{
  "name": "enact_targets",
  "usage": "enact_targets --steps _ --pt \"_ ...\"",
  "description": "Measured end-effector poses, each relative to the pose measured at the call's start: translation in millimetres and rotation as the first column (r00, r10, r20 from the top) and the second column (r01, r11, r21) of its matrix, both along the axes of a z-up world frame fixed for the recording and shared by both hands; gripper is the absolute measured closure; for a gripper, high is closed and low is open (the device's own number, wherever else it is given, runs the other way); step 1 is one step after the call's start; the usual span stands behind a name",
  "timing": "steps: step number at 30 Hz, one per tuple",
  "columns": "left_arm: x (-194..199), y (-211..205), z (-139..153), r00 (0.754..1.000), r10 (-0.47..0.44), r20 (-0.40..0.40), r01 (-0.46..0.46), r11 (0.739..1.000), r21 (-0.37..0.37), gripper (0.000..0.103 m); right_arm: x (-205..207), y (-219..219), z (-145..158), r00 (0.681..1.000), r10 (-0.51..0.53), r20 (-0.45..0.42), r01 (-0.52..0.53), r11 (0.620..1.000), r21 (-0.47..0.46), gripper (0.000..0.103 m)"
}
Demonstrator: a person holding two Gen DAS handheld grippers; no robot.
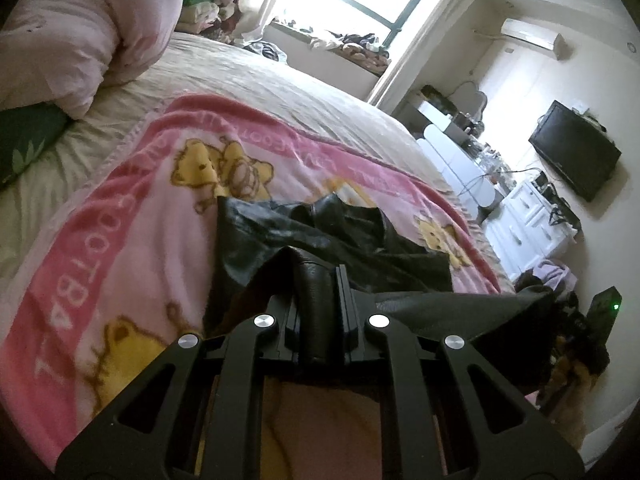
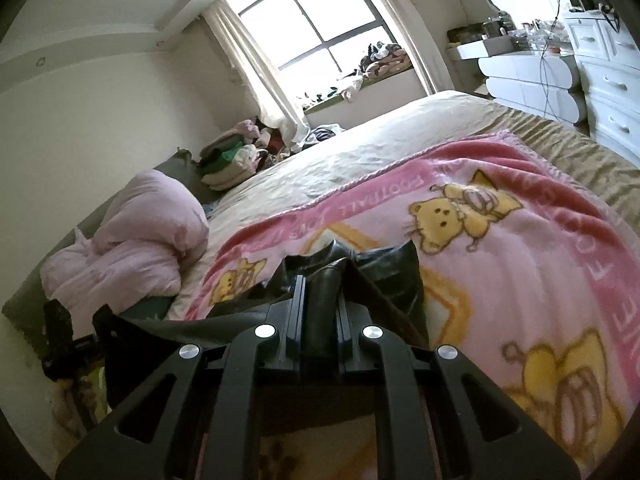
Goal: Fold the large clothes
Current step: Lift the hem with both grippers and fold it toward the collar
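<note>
A black leather-like garment lies partly on a pink cartoon blanket spread over the bed. My left gripper is shut on a rolled edge of the garment, lifted above the blanket; the fabric stretches off to the right toward the other gripper. In the right wrist view my right gripper is shut on another part of the same black garment, whose fabric runs away to the left. The far end of the garment rests crumpled on the blanket.
A bundled pink duvet sits at the head of the bed, with stacked folded clothes beyond it. White drawers and a wall-mounted TV stand past the foot side. A window sill holds more clothes.
</note>
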State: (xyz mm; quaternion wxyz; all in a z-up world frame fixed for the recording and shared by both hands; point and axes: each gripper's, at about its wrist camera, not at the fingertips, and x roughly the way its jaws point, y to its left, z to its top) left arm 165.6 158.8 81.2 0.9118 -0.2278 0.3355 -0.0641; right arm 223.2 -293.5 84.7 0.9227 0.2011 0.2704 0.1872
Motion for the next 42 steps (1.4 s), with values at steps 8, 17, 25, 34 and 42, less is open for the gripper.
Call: enact_targets --steps 8,17,25,34,42 --pt "34 2 -9 0.999 0.030 -0.024 -0.028 0.998 0.058 0.096 42 12 -11 1.000 -0.008 0.011 0.009 0.998 -0.066 0.092" --pt "65 2 -25 0.996 0.065 -0.063 -0.056 0.989 0.134 0.095 79 15 -26 0.999 -0.040 -0.013 0.038 0.992 -0.120 0.092" --pt "78 -2 -38 0.994 0.077 -0.072 -0.063 0.981 0.181 0.094 99 14 -46 0.997 -0.047 -0.057 0.038 0.989 -0.140 0.092" --pt "91 -3 -56 0.992 0.093 -0.080 -0.075 0.975 0.209 0.090 110 17 -62 0.995 -0.052 -0.086 0.036 0.984 -0.177 0.085" --pt "88 0 -57 0.991 0.111 -0.070 -0.096 0.976 0.195 0.057 105 13 -63 0.995 -0.057 -0.077 0.044 0.986 -0.159 0.036"
